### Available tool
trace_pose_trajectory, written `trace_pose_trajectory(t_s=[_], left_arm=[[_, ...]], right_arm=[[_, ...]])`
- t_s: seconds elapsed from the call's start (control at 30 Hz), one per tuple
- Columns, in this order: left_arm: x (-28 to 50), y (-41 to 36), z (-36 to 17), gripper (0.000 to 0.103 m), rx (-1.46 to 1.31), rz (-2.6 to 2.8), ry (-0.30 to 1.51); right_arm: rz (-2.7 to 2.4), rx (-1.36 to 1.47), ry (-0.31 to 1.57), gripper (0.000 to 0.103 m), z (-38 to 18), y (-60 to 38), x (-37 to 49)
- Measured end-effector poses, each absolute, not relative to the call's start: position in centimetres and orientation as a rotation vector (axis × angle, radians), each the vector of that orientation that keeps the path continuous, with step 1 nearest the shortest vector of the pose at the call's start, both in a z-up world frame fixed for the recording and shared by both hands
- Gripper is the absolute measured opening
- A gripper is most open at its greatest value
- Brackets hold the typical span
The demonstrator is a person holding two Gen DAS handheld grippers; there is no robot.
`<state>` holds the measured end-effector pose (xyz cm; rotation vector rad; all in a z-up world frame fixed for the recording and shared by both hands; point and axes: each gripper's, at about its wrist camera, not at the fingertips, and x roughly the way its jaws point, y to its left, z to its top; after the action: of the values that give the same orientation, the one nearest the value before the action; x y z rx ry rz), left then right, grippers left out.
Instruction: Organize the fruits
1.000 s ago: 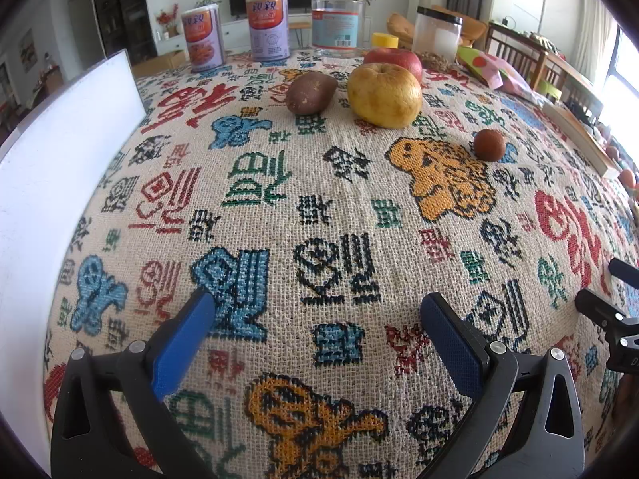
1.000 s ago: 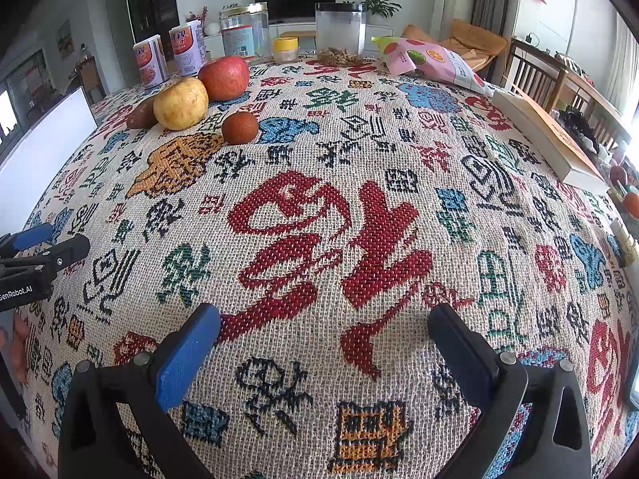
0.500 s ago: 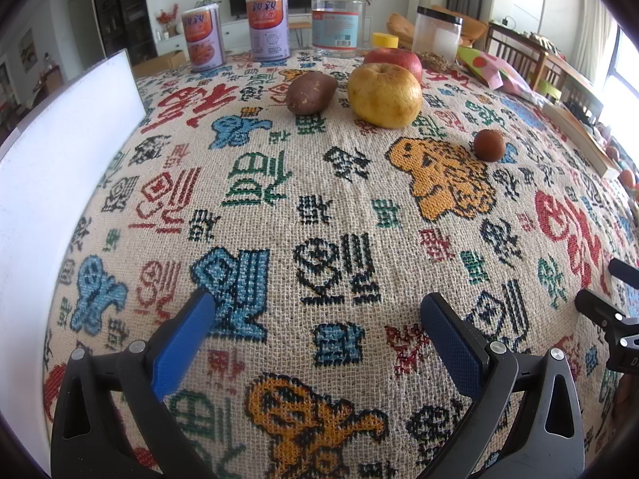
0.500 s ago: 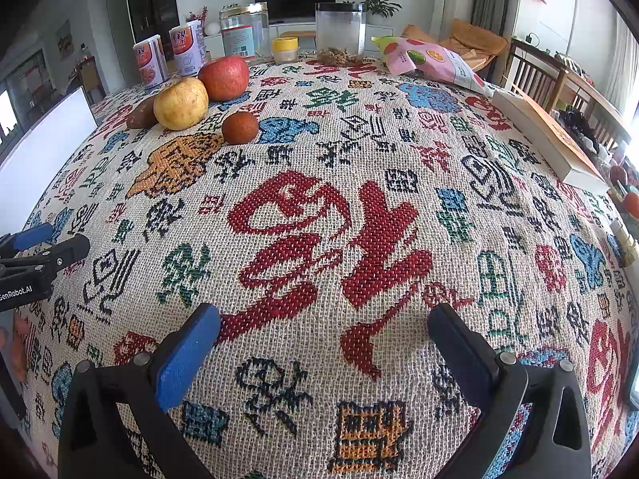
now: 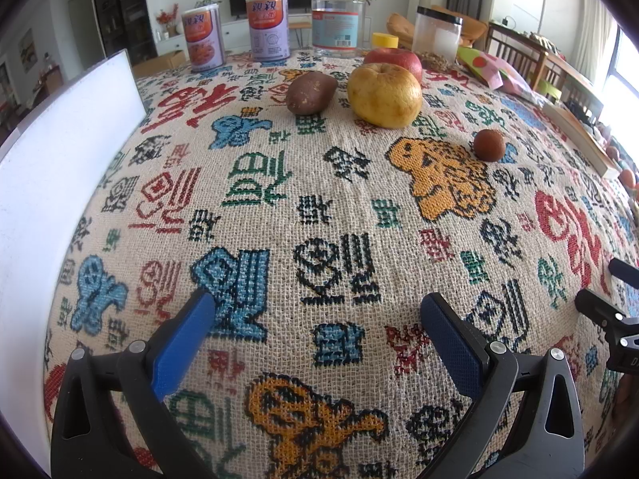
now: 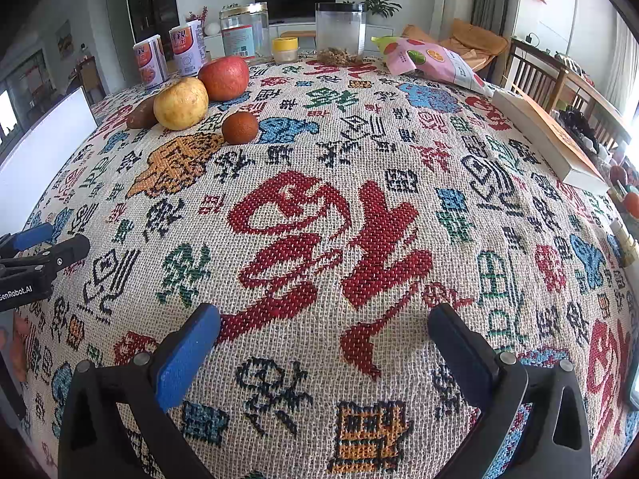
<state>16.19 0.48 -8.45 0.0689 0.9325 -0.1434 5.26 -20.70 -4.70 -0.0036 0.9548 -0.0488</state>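
Note:
A yellow pear-like fruit [image 5: 384, 95] [image 6: 181, 103], a red apple [image 5: 393, 60] [image 6: 223, 78], a brown sweet potato [image 5: 311, 92] [image 6: 141, 113] and a small brown round fruit [image 5: 489, 144] [image 6: 240, 127] lie on the patterned tablecloth at the far side. My left gripper [image 5: 315, 313] is open near the table's front edge, far short of the fruits, nothing between its blue pads. My right gripper [image 6: 323, 323] is open too, empty, over the red woven character. Each gripper shows at the edge of the other's view.
A white board [image 5: 60, 151] stands along the left edge. Two cans [image 5: 267, 26], a clear jar [image 5: 337, 24], a yellow-lidded jar [image 6: 285, 48] and a black-lidded container [image 6: 340, 32] line the back. A snack bag [image 6: 431, 62] and a book [image 6: 547, 139] lie right.

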Motion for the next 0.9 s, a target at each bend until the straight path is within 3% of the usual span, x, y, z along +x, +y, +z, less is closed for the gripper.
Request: trace_pose_trajectory(t_s=[0.43,0.67,0.9], left_arm=[[16.9,0.5,-8.3,0.102,0.056,-0.200,0.946],[24.6,1.1,-6.9,0.101,-0.007,-0.206,0.970],[32.3,-1.4,-5.8,0.100,0.216,-0.198,0.957]], right_arm=[[-0.048,-0.004,0.955,0.103,-4.7,-20.7,5.2],[-0.048,-0.004,0.955,0.103,-4.7,-20.7,5.3],[-0.048,-0.004,0.955,0.103,-4.7,-20.7,5.3]])
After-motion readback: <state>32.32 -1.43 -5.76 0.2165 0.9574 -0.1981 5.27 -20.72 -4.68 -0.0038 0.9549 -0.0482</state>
